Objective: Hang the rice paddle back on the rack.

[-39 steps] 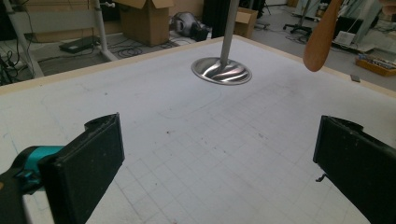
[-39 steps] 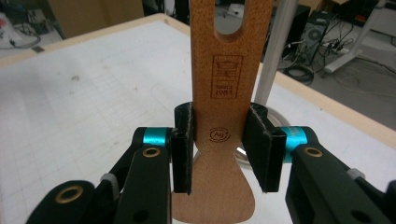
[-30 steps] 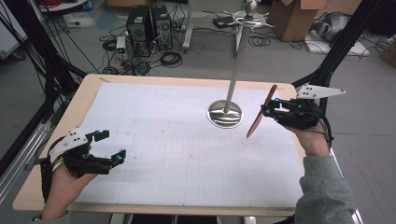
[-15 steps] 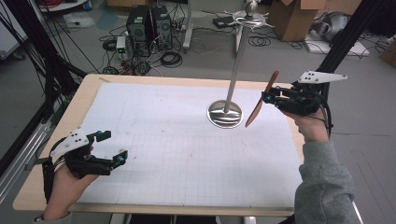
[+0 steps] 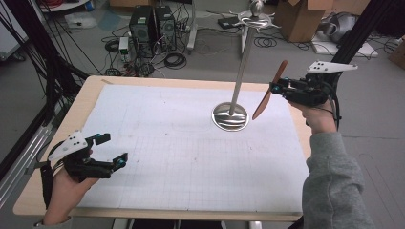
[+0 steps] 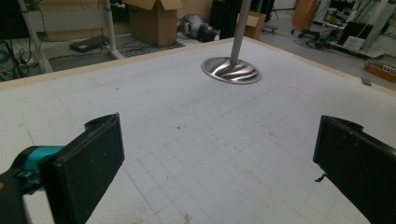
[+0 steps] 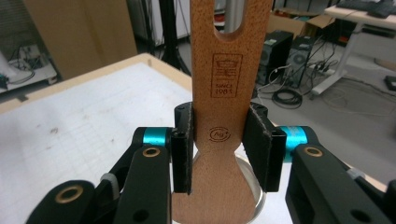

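Spatula in my grip: my right gripper (image 5: 276,89) pinches a flat, light-brown wooden spatula with a slotted end (image 5: 270,90) at its narrow waist, pads pressed on both edges, as the right gripper view makes plain (image 7: 219,144). I carry it tilted in the air at the far right of the table, slotted end up and rounded end down, just to the right of the tall polished steel hanging stand with a round base and hooked crown (image 5: 241,71) and not touching it. Holding it by the waist leaves the slot free, which I judge suits hanging it on one of the hooks at the top of the pole. My left gripper (image 5: 112,150) rests at the near left corner of the white gridded mat (image 5: 181,157) on the pale wooden table (image 5: 86,95), its pads spread wide with nothing between them (image 6: 215,158), apparently parked well apart from the stand so the right hand has room to work.
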`<state>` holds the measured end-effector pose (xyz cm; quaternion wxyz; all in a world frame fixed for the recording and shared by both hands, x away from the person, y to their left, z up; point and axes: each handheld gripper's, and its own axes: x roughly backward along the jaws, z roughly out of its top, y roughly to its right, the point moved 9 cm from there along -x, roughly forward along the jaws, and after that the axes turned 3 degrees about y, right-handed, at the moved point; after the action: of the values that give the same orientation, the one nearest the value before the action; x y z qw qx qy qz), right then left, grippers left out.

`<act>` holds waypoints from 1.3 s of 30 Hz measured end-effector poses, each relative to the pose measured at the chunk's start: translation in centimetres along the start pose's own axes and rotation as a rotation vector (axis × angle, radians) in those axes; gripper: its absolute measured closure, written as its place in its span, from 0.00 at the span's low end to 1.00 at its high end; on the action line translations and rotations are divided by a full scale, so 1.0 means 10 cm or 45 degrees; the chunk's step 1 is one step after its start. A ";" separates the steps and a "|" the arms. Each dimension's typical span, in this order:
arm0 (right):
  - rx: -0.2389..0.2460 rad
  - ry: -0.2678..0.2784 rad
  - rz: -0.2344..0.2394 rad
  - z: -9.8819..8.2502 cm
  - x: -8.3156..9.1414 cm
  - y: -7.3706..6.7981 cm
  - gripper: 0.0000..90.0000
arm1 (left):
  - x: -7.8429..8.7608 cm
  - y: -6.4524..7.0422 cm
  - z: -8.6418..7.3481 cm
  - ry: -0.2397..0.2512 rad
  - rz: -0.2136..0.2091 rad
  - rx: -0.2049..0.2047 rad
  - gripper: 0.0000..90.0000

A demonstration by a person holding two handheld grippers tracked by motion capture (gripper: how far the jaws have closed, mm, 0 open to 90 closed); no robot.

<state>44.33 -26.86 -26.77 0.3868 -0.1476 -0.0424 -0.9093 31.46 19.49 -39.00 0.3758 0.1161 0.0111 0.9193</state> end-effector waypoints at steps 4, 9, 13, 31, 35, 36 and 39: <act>0.008 -0.009 -0.020 0.05 0.01 0.04 0.72 | 0.01 -0.01 0.00 0.003 0.004 0.004 0.03; -0.009 0.022 -0.075 0.14 0.01 0.11 0.72 | 0.02 -0.01 0.01 0.004 0.002 0.004 0.03; 0.003 0.050 -0.077 0.21 0.00 0.13 0.72 | 0.02 0.00 0.01 0.004 0.001 -0.001 0.03; -0.019 0.080 -0.068 0.38 -0.09 0.24 0.72 | 0.10 -0.02 0.04 0.019 0.007 -0.007 0.03; -0.021 0.095 -0.067 0.44 -0.11 0.29 0.72 | 0.16 -0.04 0.07 0.031 0.028 -0.011 0.03; -0.019 0.091 -0.068 0.44 -0.11 0.29 0.72 | 0.16 -0.04 0.07 0.032 0.028 -0.009 0.03; -0.008 0.077 -0.070 0.47 -0.14 0.30 0.72 | 0.18 -0.05 0.06 0.029 0.032 -0.007 0.03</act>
<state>48.47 -27.08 -22.81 0.3625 -0.1199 -0.0317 -0.9237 30.73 21.09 -38.08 0.3643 0.1047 0.0115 0.9253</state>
